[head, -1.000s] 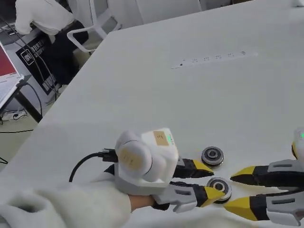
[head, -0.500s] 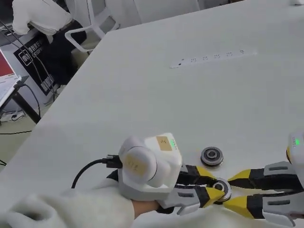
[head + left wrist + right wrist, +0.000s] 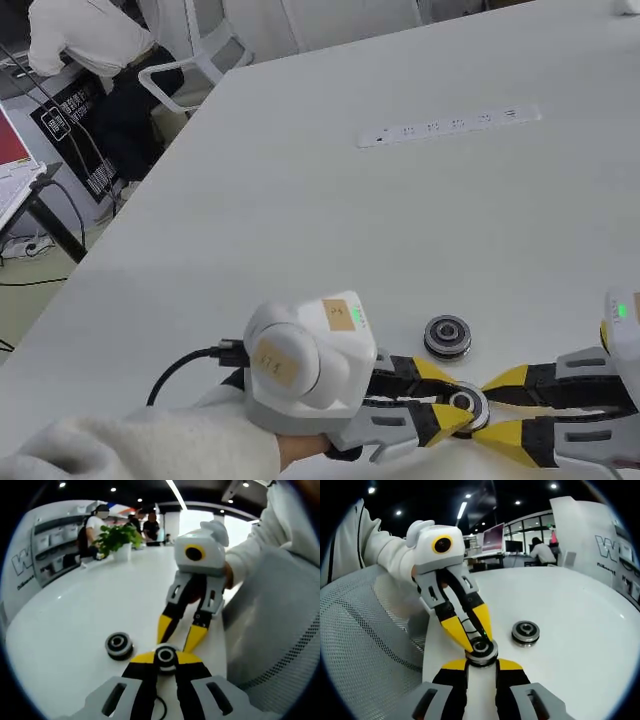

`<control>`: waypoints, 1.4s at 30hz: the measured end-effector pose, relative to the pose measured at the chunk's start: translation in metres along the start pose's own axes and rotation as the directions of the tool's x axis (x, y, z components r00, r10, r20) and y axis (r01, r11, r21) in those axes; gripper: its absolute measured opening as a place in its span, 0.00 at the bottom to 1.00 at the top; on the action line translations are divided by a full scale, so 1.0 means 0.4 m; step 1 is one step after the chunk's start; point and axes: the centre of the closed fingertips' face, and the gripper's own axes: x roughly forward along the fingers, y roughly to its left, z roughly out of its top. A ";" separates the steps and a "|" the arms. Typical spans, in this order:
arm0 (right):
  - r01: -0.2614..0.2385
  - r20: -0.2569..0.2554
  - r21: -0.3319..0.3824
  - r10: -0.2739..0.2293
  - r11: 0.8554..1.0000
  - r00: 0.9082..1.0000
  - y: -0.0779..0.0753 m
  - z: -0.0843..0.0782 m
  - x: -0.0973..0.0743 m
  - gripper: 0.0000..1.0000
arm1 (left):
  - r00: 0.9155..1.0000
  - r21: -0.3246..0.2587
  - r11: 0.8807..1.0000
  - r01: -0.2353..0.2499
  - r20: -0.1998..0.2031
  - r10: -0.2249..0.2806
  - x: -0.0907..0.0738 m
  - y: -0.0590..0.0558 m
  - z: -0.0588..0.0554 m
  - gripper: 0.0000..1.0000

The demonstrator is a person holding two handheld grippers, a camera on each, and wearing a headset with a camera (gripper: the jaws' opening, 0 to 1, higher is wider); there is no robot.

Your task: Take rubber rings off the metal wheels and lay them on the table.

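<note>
While two tools close in, a metal wheel [image 3: 466,405] sits pinned on the desk [image 3: 400,220].

The left tool [image 3: 165,658] is clamped on the near wheel at the desk's front edge. The right tool [image 3: 481,664], a little way off a second ago, has slid in opposite, jaws spread and bracketing the same wheel. Its rubber ring [image 3: 493,655] looks still seated, so the peel seems ready to start. A second wheel [image 3: 447,335] lies just beyond, untouched.
</note>
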 end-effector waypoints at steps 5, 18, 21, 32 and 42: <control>0.001 -0.003 0.011 -0.001 1.000 1.000 -0.003 -0.008 -0.008 0.09 | 1.000 -0.001 1.000 0.001 0.004 -0.001 -0.001 0.000 0.000 0.14; -0.002 -0.020 0.091 0.004 0.996 1.000 -0.007 -0.004 -0.008 0.00 | 1.000 -0.006 1.000 0.003 0.010 -0.003 0.000 0.002 0.000 0.14; -0.017 -0.016 0.182 0.021 0.983 1.000 -0.012 -0.003 -0.009 0.00 | 1.000 -0.009 1.000 0.003 0.014 -0.003 0.000 0.002 0.000 0.14; 0.045 -0.113 0.209 -0.021 0.977 0.993 -0.022 -0.010 -0.004 0.00 | 0.999 0.000 1.000 0.007 0.036 -0.007 0.002 0.004 0.003 0.14; -0.020 0.064 0.640 -0.027 0.768 0.998 -0.041 -0.002 -0.013 0.00 | 0.999 0.007 1.000 0.005 0.048 -0.006 0.005 0.003 0.005 0.14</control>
